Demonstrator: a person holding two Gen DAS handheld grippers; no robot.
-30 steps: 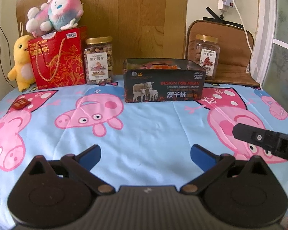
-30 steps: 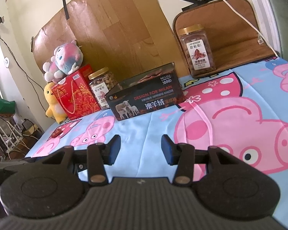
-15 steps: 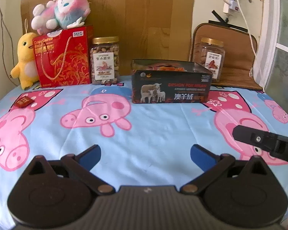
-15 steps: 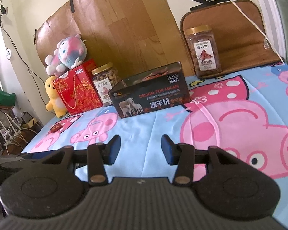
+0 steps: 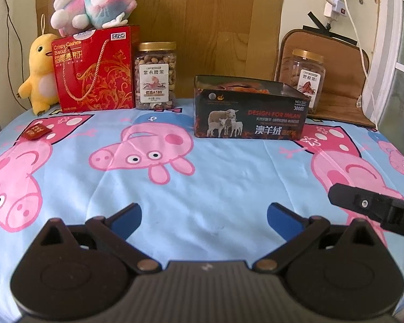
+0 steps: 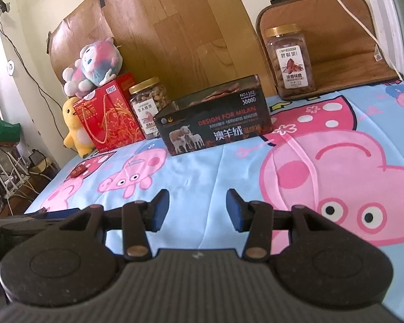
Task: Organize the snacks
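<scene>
Both the left gripper [image 5: 204, 216] and right gripper [image 6: 197, 207] hang released above bare tablecloth [image 5: 229, 183]. Ahead stands the dark box [image 5: 249, 111], jars [image 5: 155, 76] flanking behind.

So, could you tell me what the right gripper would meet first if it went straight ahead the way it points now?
The open right gripper points over the bare blue pig-print cloth toward the dark open-top cardboard box with sheep. That box looks like the first thing in line, though depth is hard to judge.
</scene>
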